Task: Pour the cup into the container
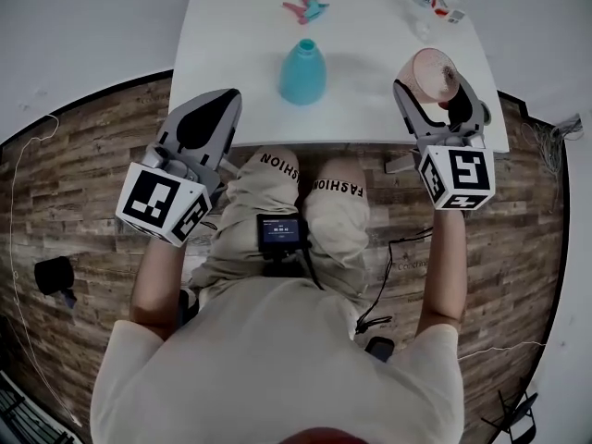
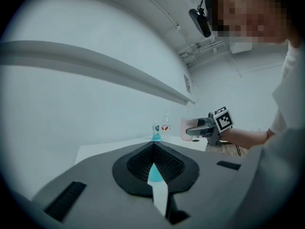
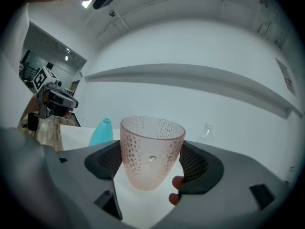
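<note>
Seated at a white counter point(image 1: 240, 35), a person grips a dimpled pink cup point(image 3: 152, 149) between the jaws of the right gripper point(image 1: 433, 83), holding it upright over the counter's near right edge. The teal bottle-shaped container point(image 1: 302, 72) stands near the middle, well apart from the cup. The left gripper point(image 1: 216, 107), jaws together and empty, hangs at the counter's near left edge.

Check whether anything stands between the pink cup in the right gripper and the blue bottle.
Nothing visible does. The pink cup, clamped in the right gripper, and the blue bottle have only bare table between them. The spray nozzle lies farther back, out of the path.
</note>
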{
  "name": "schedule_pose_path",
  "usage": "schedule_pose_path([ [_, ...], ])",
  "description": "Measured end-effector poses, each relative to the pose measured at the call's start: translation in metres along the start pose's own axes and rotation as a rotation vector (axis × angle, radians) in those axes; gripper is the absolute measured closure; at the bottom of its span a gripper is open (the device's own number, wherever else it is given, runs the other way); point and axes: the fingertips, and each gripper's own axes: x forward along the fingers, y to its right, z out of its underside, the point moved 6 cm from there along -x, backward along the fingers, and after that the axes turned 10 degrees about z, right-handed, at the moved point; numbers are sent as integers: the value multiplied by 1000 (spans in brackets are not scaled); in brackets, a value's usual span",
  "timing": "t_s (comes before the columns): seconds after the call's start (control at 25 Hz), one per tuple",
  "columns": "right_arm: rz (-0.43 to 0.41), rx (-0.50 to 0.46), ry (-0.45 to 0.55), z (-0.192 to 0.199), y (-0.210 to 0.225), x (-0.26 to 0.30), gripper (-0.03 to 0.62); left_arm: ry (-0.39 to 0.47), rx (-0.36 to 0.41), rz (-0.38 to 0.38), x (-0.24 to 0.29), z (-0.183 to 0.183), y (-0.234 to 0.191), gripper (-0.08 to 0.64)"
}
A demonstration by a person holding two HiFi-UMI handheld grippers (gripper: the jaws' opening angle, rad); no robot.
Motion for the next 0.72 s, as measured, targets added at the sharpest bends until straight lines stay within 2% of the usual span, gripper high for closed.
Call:
schedule_pose_path([
  [0.72,10,6,2,3,3,1,218,3,8,-4,-1,1,0,549],
])
